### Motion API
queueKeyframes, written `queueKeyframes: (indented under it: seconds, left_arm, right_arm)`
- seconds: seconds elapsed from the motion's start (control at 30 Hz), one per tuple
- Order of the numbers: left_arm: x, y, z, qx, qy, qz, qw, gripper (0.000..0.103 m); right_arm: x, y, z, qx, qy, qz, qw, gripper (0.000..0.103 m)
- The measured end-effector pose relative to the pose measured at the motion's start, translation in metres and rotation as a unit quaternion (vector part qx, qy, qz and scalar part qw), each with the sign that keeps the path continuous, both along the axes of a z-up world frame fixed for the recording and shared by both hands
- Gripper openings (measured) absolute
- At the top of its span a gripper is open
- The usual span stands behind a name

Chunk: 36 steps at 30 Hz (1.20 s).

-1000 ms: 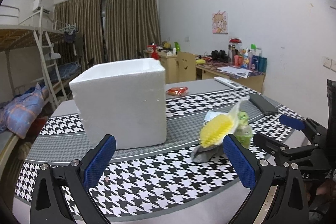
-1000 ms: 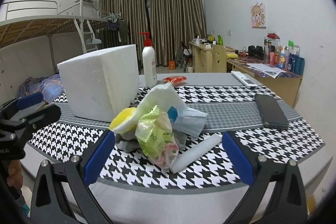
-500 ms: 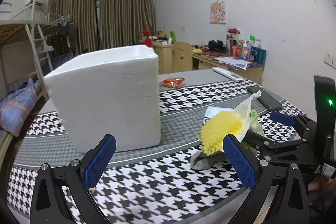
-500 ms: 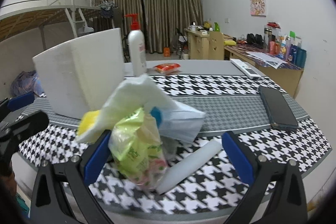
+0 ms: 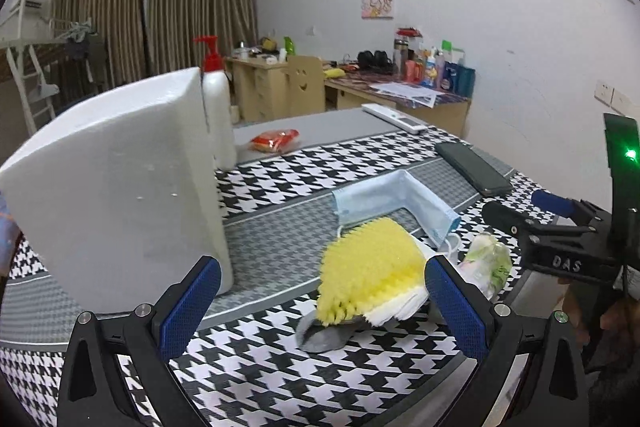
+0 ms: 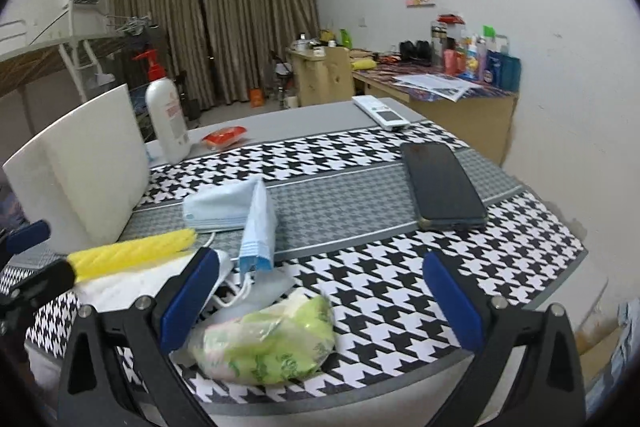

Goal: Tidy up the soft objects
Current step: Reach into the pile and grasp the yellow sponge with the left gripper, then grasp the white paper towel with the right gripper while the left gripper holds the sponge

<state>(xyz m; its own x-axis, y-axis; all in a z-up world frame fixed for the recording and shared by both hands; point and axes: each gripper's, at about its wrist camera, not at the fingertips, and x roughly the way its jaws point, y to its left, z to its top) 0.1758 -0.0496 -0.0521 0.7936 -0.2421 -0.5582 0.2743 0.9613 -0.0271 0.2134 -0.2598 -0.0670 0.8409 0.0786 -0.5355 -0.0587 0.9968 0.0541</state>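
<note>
A pile of soft things lies near the table's front edge: a yellow fluffy cloth (image 5: 366, 269) on a white pad and a grey sock (image 5: 320, 335), a light blue face mask (image 5: 396, 197), and a green plastic packet (image 5: 488, 263). My left gripper (image 5: 320, 297) is open, with the yellow cloth between its fingers. My right gripper (image 6: 320, 297) is open, low over the green packet (image 6: 268, 343). The mask (image 6: 240, 207) and yellow cloth (image 6: 136, 251) show there too. A white foam box (image 5: 116, 203) stands at the left.
A black phone (image 6: 440, 183), a white remote (image 6: 380, 111), a red snack packet (image 6: 224, 137) and a pump bottle (image 6: 166, 119) lie on the houndstooth tablecloth (image 6: 384, 291). A cluttered desk stands behind; a bunk bed is at the left.
Both grippers moved forward and lower toward the pile. The pile's raised white bag and packet have dropped flat, so the blue mask is uncovered. The foam box has shifted left in both views.
</note>
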Motion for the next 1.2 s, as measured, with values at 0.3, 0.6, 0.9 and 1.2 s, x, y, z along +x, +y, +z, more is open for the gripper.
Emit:
queueKeyframes:
  seconds: [0.3,0.6,0.9,1.2]
  left_arm:
    - [0.010,-0.006,-0.001,-0.011,0.032,-0.012,0.9994,0.092]
    - [0.019,-0.018,-0.014,-0.008,0.074,-0.029,0.9968,0.060]
    - [0.016,-0.021,-0.020,0.002,0.085,-0.041,0.9955,0.024]
    - [0.004,-0.005,0.001,-0.039,0.045,-0.044,0.9972,0.021]
  right_arm:
    - [0.000,0.002,-0.001,0.004,0.004,0.014,1.000,0.103]
    - [-0.003,0.001,-0.002,0.005,0.004,0.019,1.000,0.103]
    - [-0.005,0.005,-0.004,0.005,0.009,0.024,1.000,0.103]
    - [-0.007,0.016,-0.001,0.002,0.006,0.034,0.999,0.103]
